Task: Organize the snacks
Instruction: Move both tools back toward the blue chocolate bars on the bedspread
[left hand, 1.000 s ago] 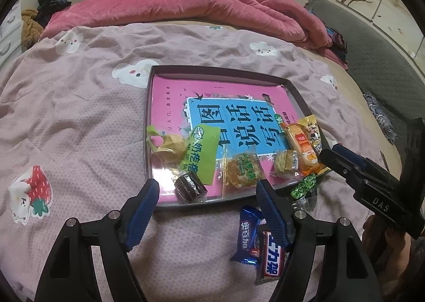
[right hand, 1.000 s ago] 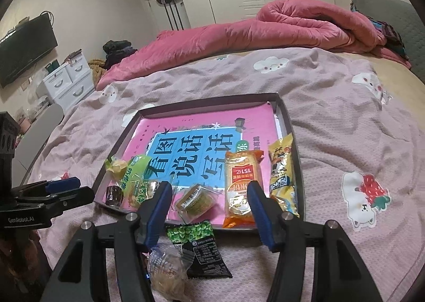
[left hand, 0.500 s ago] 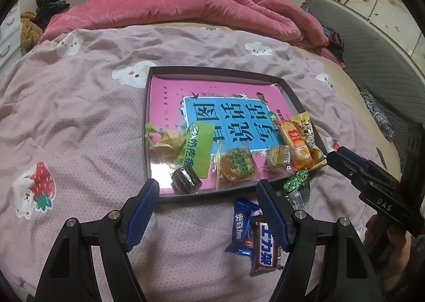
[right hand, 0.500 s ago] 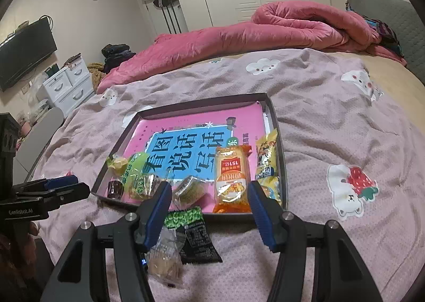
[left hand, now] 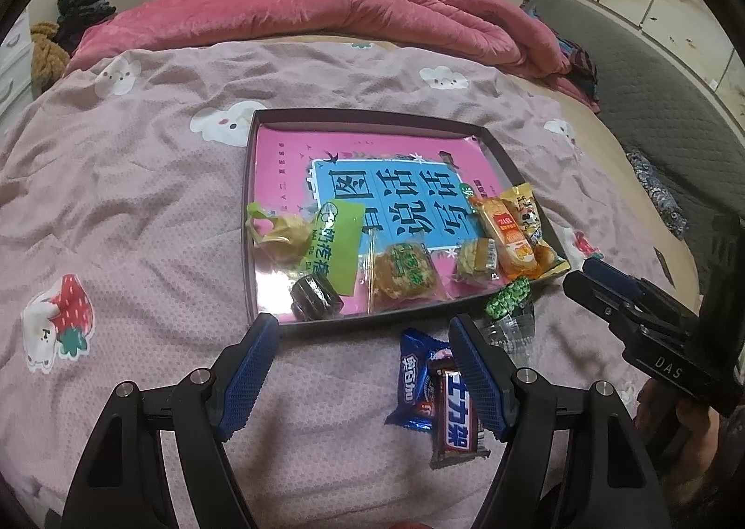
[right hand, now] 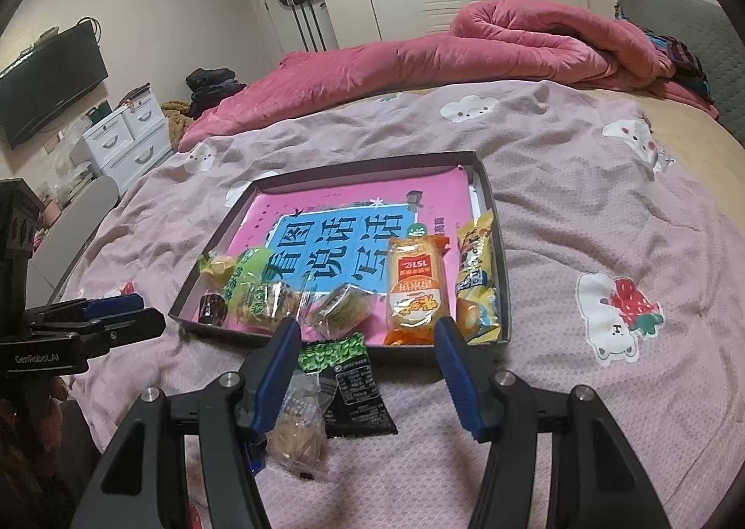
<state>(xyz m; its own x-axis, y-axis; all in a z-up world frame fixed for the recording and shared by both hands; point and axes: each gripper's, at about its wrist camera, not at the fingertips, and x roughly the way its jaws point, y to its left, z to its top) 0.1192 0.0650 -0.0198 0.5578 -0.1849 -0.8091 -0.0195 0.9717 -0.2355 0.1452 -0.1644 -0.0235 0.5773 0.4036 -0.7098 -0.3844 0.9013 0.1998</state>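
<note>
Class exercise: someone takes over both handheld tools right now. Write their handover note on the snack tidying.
Left tool: open, empty, above the bedspread.
Right tool: open, empty.
Tray: seven snacks lie along its near edge, on a pink book.
Left to do, all on the bedspread in front of the tray: blue packet, chocolate bar, green-black packet, clear-wrapped cake.

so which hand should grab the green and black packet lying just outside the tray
Right. The green and black packet lies just ahead of the open right gripper, close to its near finger; the left gripper hovers nearer the blue wrapper.
</note>
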